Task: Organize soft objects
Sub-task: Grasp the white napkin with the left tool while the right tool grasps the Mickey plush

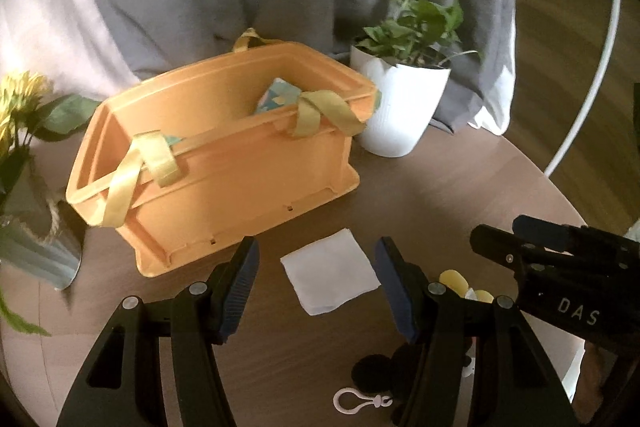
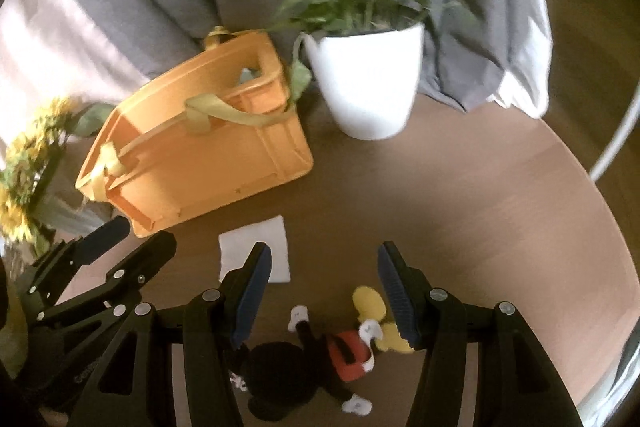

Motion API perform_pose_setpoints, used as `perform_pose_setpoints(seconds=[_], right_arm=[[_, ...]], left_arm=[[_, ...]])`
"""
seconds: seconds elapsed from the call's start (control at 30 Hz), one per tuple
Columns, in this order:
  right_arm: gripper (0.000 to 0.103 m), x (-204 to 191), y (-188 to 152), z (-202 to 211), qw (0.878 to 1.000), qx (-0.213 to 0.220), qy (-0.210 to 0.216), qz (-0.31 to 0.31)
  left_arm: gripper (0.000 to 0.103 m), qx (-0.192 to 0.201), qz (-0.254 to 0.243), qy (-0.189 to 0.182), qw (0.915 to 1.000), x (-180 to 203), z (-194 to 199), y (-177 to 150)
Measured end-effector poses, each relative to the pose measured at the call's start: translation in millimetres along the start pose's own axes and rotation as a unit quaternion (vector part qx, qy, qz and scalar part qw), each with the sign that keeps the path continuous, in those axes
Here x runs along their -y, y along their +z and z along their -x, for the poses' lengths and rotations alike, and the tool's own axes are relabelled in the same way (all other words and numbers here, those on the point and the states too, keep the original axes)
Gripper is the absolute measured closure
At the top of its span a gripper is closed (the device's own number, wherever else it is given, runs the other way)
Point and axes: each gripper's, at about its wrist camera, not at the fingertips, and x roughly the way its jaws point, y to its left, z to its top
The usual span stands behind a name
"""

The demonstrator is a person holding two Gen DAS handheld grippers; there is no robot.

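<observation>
Left wrist view: left gripper [image 1: 316, 283] half open and empty above white cloth [image 1: 330, 277], near tabletop [image 1: 460, 187] front edge, beside orange basket [image 1: 224, 163]. Light, limp; best pinched at an edge. "DAS" readable on right gripper [image 1: 516, 235].

Right wrist view: jaws half open, empty, over plush mouse [image 2: 320, 351]; soft, squashable, graspable at red middle.

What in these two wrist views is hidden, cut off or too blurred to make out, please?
- Orange basket contents: both views show only a patterned corner; its wall hides the rest.
- Plush toy: in the left wrist view the left gripper covers most of it; in the right wrist view its face is unreadable.
- Potted plant leaves: blurred in the right wrist view.
</observation>
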Motion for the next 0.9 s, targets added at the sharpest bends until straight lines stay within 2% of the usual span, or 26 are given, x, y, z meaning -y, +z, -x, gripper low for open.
perform_pose_setpoints(seconds=[0.27, 0.47, 0.67, 0.9], right_arm=[[0.046, 8.5, -20.5, 6.6, 0.997, -0.006, -0.025, -0.073], [0.046, 14.2, -37.1, 4.8, 0.989, -0.011, -0.036, -0.141], [0.046, 14.3, -53.6, -8.3, 0.981, -0.040, -0.041, -0.185], [0.046, 13.3, -64.0, -28.1, 0.976, -0.080, -0.042, -0.196]], left_arm=[[0.044, -0.013, -0.037, -0.028, 0.9989, 1.0, -11.8, -1.9], [0.044, -0.027, -0.072, -0.046, 0.9960, 5.0, -26.4, -6.8], [0.044, -0.057, -0.084, -0.064, 0.9928, 7.0, -52.7, -15.0], [0.044, -0.082, -0.083, -0.073, 0.9905, 8.1, -76.4, -23.0]])
